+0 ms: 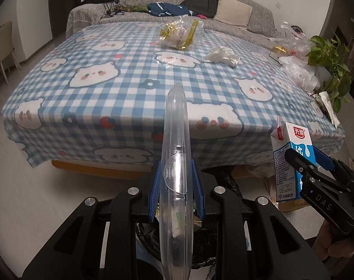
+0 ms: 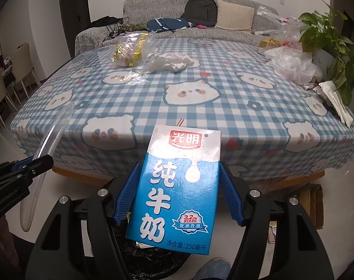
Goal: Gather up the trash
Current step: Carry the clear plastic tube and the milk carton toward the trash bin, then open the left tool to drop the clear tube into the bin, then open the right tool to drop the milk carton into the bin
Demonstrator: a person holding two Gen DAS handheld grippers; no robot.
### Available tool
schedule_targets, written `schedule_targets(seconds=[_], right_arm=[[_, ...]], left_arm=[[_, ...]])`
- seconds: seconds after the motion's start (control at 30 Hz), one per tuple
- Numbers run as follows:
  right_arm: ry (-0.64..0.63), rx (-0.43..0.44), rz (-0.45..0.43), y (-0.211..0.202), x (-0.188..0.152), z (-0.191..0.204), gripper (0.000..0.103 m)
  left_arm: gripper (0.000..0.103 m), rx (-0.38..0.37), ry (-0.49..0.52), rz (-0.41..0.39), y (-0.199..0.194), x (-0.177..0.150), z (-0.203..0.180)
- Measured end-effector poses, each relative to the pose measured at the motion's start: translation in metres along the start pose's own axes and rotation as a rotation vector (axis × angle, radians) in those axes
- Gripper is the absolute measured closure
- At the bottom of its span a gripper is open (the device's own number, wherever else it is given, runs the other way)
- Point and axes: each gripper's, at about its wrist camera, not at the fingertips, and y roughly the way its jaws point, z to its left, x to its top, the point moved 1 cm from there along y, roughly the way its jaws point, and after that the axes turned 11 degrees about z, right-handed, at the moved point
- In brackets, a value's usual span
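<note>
Across the upper half of both views: table in blue checked cloth (image 1: 106,98), with a gold-printed clear wrapper (image 1: 181,32) and a crumpled white wad (image 1: 221,56) lying uncollected near the far edge

At the bottom centre of both views, under the tools: black bin bag (image 2: 153,263), mouth only partly visible

Biggest risk: missing that mouth. Likely cause: long clear plastic shell (image 1: 175,121) standing edge-on and reaching far past the left gripper (image 1: 176,163), so liable to catch the bag rim or tip out onto the floor on release. Jaws nearly together, blue pads pinching the shell's thin edge low down; a pivot in so narrow a hold looks possible

Lesser risk: milk carton (image 2: 177,186) dropping askew or dripping through its straw (image 2: 180,122). Right gripper (image 2: 179,165) spread wide, pads pressed on the carton's two side faces, box leaning slightly

Smallest risk: the two tools knocking together over one bag, being just beside each other

Only in the left view: shell's moulded tab and scraps in the bag behind it; carton at lower right, seen side-on. Only in the right view: carton's full front, shell as a thin curved sliver at the left edge, a shoe tip at the bottom
</note>
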Motion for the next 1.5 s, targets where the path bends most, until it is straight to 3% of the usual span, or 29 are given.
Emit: schedule_targets(seconds=[0.5, 0.7, 0.93, 0.97, 1.03, 1.1, 1.33, 1.5], right_arm=[[0.052, -0.025, 0.109, 0.063, -0.052, -0.026, 0.039], [0.083, -0.036, 0.156, 0.082, -0.065, -0.04, 0.039], [0.106, -0.039, 0.156, 0.083, -0.066, -0.05, 0.039], [0.106, -0.037, 0.156, 0.083, -0.066, -0.05, 0.039], [0.101, -0.032, 0.157, 0.084, -0.066, -0.05, 0.039], [0.1, -0.027, 0.161, 0.086, -0.067, -0.048, 0.039], [0.075, -0.007, 0.172, 0.095, -0.072, -0.029, 0.039], [0.04, 0.01, 0.188, 0.1, -0.074, -0.005, 0.039]], left_arm=[[0.078, 0.019, 0.047, 0.121, 0.089, -0.054, -0.023], [0.078, 0.0, 0.077, 0.169, 0.12, -0.058, -0.038], [0.076, -0.002, 0.109, 0.178, 0.131, -0.059, -0.055], [0.072, 0.002, 0.113, 0.175, 0.131, -0.059, -0.056], [0.04, 0.03, 0.12, 0.155, 0.129, -0.059, -0.058], [0.028, 0.046, 0.116, 0.129, 0.125, -0.063, -0.055], [0.008, 0.05, 0.073, 0.096, 0.108, -0.062, -0.024], [0.006, 0.056, 0.036, 0.071, 0.095, -0.06, 0.003]])
